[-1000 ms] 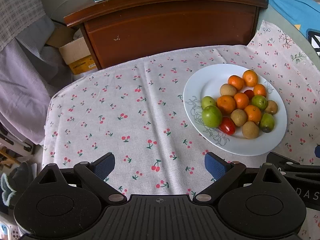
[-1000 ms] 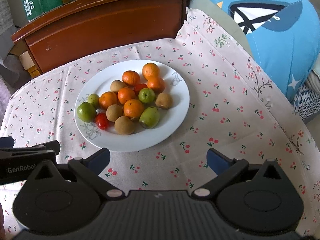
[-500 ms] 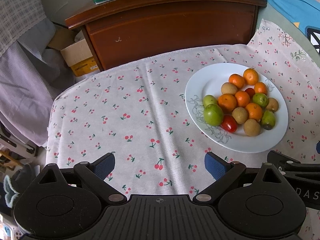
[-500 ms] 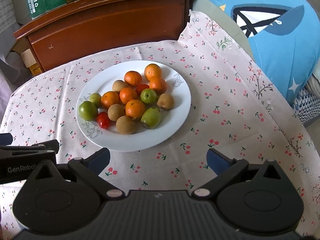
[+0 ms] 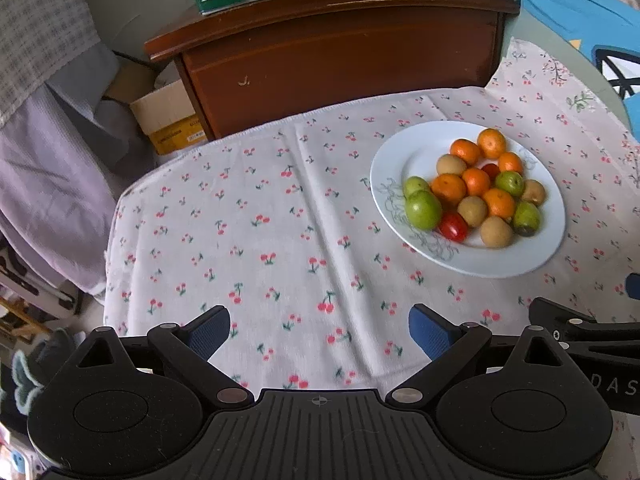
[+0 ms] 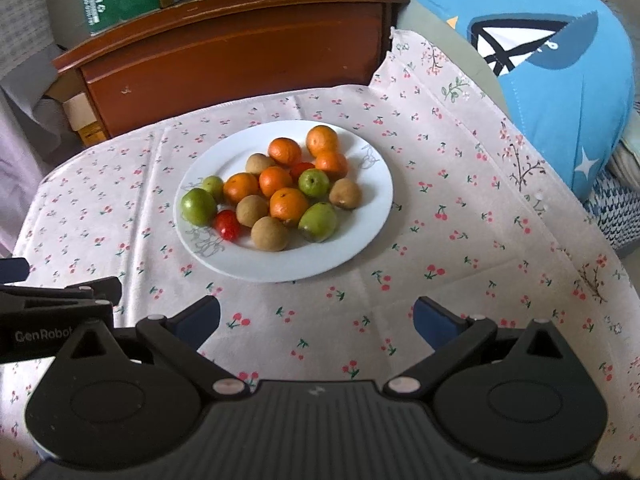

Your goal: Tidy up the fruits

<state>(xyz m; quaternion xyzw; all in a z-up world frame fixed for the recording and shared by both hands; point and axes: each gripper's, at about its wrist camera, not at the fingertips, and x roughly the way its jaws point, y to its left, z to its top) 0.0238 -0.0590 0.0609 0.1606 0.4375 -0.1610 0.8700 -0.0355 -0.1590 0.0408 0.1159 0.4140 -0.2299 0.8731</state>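
Both wrist views look forward and down over their own tongs onto the cloth-covered worktop (image 5: 280, 220). The left sits further left; both share the plate (image 6: 360, 240) and the far wooden cabinet (image 6: 240, 60)

The left gripper (image 5: 320, 330) hung above the near edge of the table, its jaws spread wide with nothing between them, both blue pads (image 5: 210, 330) clear of the surface. The right gripper (image 6: 316, 320) was beside it, also over the near edge, jaws equally wide apart and empty, level with its neighbour.
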